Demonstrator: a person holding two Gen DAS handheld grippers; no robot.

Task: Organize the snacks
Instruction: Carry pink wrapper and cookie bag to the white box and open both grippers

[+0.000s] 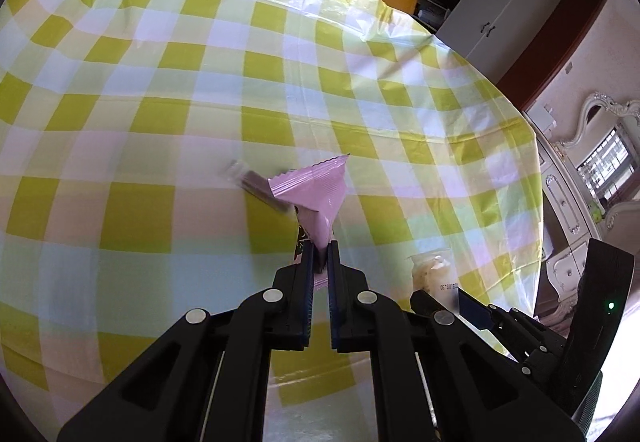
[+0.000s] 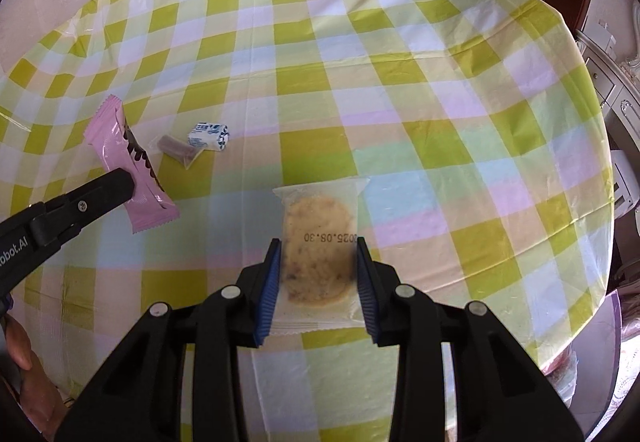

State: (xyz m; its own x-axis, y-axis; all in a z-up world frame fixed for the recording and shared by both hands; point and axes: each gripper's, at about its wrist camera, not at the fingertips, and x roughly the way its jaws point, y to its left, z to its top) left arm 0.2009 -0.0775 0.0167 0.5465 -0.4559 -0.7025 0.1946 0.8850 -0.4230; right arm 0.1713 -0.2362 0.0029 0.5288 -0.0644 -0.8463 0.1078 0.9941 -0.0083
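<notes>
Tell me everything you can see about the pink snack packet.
The pink packet is a long, glossy foil or plastic wrapper with zigzag crimped ends and a dark brown printed pattern along one side. The left gripper has its jaws shut on it, pinching it near one end; in the left wrist view the wrapper fans out beyond the jaws. It sits at the left of the checked tablecloth, near a small brown candy. Whether it touches the cloth cannot be told.
</notes>
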